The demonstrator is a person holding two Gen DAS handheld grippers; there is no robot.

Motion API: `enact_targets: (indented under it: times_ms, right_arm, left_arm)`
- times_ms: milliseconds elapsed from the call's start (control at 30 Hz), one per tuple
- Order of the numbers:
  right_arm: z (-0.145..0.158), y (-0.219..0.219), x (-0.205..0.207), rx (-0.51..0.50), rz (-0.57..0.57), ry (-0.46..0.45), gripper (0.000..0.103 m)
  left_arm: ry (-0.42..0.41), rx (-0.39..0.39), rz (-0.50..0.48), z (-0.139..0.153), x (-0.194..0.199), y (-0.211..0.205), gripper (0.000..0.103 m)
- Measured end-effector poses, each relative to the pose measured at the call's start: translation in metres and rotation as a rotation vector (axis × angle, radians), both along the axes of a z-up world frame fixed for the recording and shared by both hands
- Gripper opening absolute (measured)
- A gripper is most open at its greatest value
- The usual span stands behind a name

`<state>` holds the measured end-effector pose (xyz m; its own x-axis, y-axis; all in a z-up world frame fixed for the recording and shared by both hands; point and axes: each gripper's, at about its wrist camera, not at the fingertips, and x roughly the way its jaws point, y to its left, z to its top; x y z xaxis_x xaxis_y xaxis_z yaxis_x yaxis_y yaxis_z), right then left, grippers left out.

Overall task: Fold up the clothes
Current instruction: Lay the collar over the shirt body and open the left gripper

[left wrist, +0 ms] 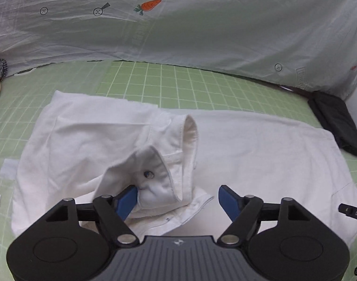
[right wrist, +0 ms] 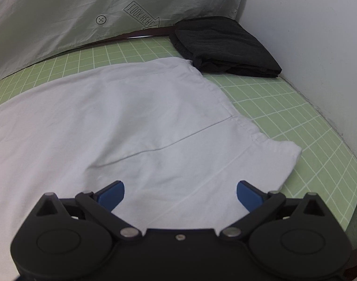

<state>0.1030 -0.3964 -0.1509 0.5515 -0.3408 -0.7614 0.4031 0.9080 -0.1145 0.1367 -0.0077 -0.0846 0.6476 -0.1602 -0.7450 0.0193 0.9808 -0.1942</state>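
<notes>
Behind green mat (right wrist: 283,107), sheet (right wrist: 61,11) printed "LOOK HERE"; white shirt (right wrist: 131,117) below.

The checked cloth (left wrist: 0,70) is cut off at the left edge; its kind cannot be told.

White shirt (left wrist: 260,145) lies flat on the green grid mat (left wrist: 178,82), partly folded, cuff raised at its near edge; hem toward mat's right edge.

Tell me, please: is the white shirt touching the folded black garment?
Touching. In the right wrist view, the white shirt's far corner meets the near edge of the folded black garment, with no green mat showing between them.
</notes>
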Motion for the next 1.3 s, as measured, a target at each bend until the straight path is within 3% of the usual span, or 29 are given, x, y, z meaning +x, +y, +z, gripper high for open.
enact_targets:
  times_ms: [167,233,300,367,467,633,733,867,933,1033,1167,1300]
  right_arm:
    - [-0.004,-0.014,0.016,0.016,-0.012,0.005,0.103]
    - [-0.007,-0.018,0.023,0.024,-0.024,0.005,0.103]
    - [-0.008,-0.021,0.03,0.029,-0.033,0.0,0.103]
    - [-0.009,-0.023,0.036,0.032,-0.041,-0.007,0.103]
    - [-0.011,-0.023,0.04,0.034,-0.047,-0.015,0.103]
    - [-0.014,-0.025,0.041,0.05,-0.067,-0.023,0.103]
    - [-0.014,-0.027,0.04,0.054,-0.07,-0.027,0.103]
    - [-0.014,-0.029,0.04,0.06,-0.074,-0.032,0.103]
    - [-0.014,-0.03,0.039,0.063,-0.076,-0.035,0.103]
    - [-0.014,-0.032,0.039,0.068,-0.079,-0.039,0.103]
    - [-0.013,-0.038,0.039,0.064,-0.082,-0.046,0.103]
    - [-0.012,-0.059,0.043,0.013,-0.071,-0.051,0.103]
  left_arm:
    - [-0.082,-0.196,-0.077,0.039,-0.01,0.003,0.089]
    - [-0.126,-0.223,-0.122,0.055,-0.016,0.001,0.09]
    - [-0.171,-0.227,-0.094,0.066,-0.017,0.004,0.091]
    - [-0.197,-0.198,-0.008,0.068,-0.01,0.013,0.093]
    - [-0.17,-0.059,0.11,0.059,0.005,0.028,0.094]
    - [-0.08,0.121,0.285,0.033,0.023,0.061,0.094]
    - [0.005,0.193,0.314,0.012,0.03,0.071,0.094]
    - [0.118,0.194,0.217,-0.026,0.032,0.056,0.094]
    - [0.165,0.19,0.24,-0.043,0.031,0.047,0.096]
    - [0.179,0.23,0.26,-0.051,0.031,0.04,0.101]
    - [0.22,0.173,0.25,-0.053,0.035,0.053,0.103]
    - [0.223,0.184,0.252,-0.054,0.036,0.05,0.103]
